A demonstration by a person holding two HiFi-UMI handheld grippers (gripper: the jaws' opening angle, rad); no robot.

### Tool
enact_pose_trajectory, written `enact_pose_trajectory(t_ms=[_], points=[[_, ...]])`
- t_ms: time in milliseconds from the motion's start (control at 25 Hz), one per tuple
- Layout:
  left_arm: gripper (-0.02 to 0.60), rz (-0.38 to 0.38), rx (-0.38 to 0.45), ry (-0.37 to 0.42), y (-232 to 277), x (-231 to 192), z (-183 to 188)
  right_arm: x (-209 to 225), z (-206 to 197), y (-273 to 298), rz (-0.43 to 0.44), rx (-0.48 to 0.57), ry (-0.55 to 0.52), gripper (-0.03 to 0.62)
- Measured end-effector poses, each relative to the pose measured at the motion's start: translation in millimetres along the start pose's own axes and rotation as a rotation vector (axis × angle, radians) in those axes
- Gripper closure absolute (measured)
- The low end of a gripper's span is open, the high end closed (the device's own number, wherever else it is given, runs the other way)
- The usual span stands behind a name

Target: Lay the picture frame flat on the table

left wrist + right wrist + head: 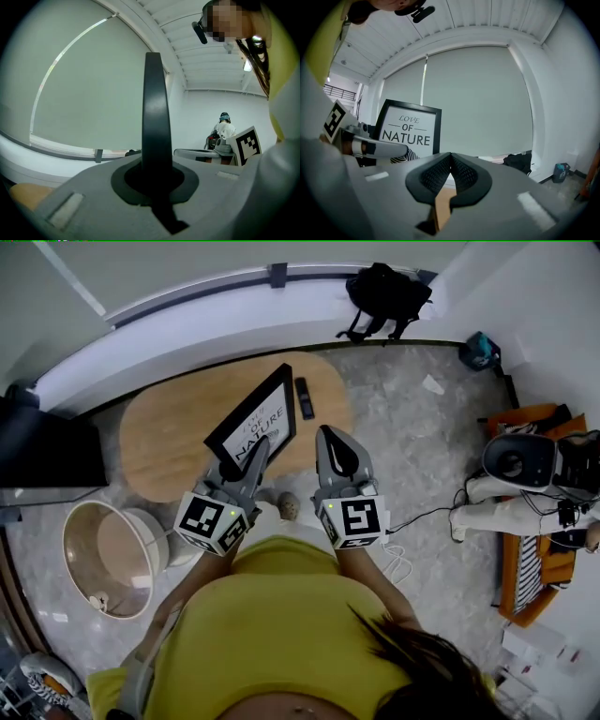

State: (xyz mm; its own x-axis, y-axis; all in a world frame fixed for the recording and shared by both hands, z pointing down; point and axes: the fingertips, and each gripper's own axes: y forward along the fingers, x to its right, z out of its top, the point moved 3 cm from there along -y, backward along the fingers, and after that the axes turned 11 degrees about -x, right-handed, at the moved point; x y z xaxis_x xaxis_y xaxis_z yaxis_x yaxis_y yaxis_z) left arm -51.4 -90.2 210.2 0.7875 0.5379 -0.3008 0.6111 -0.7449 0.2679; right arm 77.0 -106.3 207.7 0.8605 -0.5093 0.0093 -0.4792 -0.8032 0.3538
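1. Wooden table (169, 442): lies ahead of both grippers.
2. Picture frame (255, 416): stands tilted on the table, its near edge pinched between the left gripper's (256, 450) closed jaws.
3. Right gripper (328, 435): jaws together, empty, just right of the frame.

Head view looks down; gripper views tilt up, sharing the blind (84, 103) (478, 103)
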Motion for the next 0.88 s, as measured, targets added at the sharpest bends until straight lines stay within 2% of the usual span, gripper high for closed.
enact_pose_trajectory(t_ms=[240, 640, 880], points=[[0.572, -0.084, -0.067, 0.001, 30, -2, 3, 14, 2, 4, -0.052, -0.038, -0.037, 0.594], [0.572, -0.16, -0.121, -0.024, 64, -11, -22, 32, -36, 18, -0.097, -0.107, 0.032, 0.593], [0.572, -0.187, -0.155, 0.005, 80, -22, -39, 36, -49, 38, -0.091, -0.119, 0.072, 0.594]])
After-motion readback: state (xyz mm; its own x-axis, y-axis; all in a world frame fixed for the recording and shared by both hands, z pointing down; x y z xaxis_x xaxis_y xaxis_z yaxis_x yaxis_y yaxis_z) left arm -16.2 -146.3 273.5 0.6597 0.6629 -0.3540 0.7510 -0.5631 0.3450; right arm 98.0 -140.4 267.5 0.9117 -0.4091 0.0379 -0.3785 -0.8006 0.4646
